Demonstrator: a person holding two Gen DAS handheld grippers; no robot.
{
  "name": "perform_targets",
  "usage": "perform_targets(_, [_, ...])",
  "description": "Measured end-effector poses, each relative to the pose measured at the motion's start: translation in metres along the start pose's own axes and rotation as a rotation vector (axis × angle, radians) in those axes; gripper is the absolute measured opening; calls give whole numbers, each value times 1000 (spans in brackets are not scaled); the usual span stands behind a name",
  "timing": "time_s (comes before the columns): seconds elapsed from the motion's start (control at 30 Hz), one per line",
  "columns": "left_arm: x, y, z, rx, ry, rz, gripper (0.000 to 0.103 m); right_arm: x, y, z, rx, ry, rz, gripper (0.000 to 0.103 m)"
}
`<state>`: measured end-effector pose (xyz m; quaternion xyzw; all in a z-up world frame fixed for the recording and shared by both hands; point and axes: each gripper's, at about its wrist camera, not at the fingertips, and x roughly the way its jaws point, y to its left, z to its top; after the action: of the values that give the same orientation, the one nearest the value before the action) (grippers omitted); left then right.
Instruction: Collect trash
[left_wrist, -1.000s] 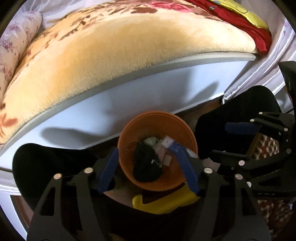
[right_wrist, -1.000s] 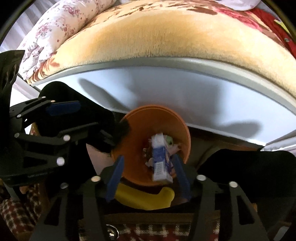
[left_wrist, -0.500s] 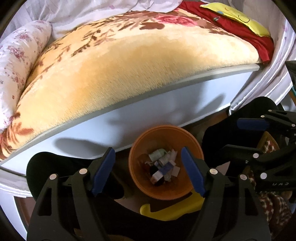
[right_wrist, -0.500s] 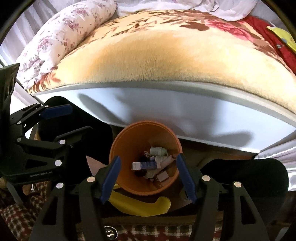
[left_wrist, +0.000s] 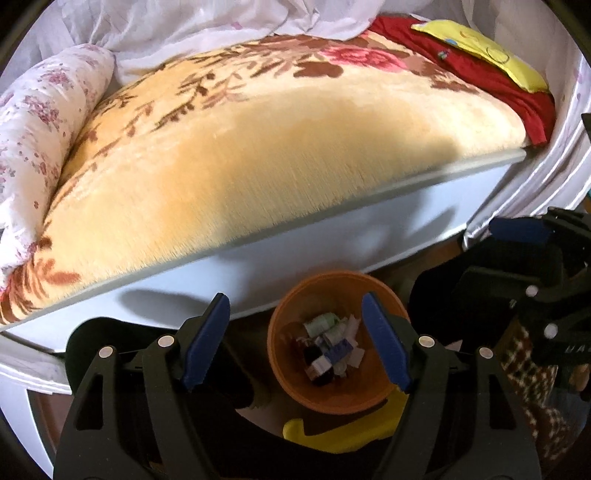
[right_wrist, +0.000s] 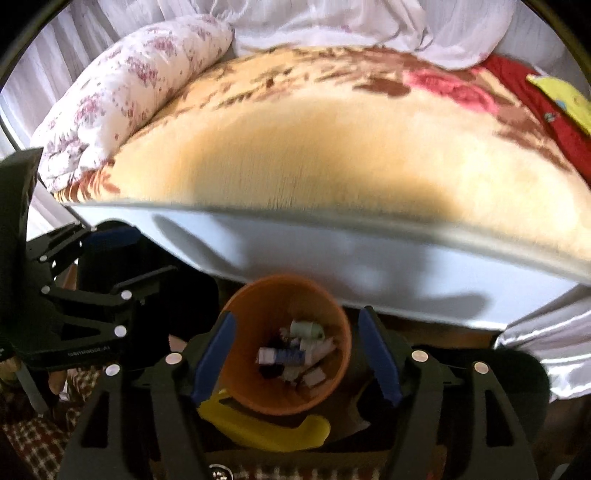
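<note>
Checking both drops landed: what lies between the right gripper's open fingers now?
Nothing held; through the right gripper gap, the right wrist view shows the orange bin of trash below.

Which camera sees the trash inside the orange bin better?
The right wrist view: the orange bin sits centred between its fingers, tilted open, with the trash clear. The left wrist view shows the same bin, though one blue finger pad overlaps its rim.

both tools (left_wrist: 295, 341) (right_wrist: 295, 356) are black skeletal frames with silver screws and blue finger pads (left_wrist: 205, 339).
</note>
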<state>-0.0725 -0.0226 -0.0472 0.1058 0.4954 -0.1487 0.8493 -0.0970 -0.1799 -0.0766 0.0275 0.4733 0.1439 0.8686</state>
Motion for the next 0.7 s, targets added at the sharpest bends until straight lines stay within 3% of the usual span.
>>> perform_targets(0.27, [-14, 22, 36, -71, -118, 38, 77, -26, -25, 52, 28, -237, -66, 94])
perform_targets(0.4, [-20, 36, 58, -113, -189, 78, 77, -30, -41, 82, 29, -369, -149, 97])
perform_targets(0.57, [-17, 59, 89, -169, -227, 100, 77, -24, -50, 114, -31, -475, -205, 98])
perform_targets(0.7, [-14, 75, 111, -189, -284, 148, 83, -14, -56, 138, -75, -544, -252, 98])
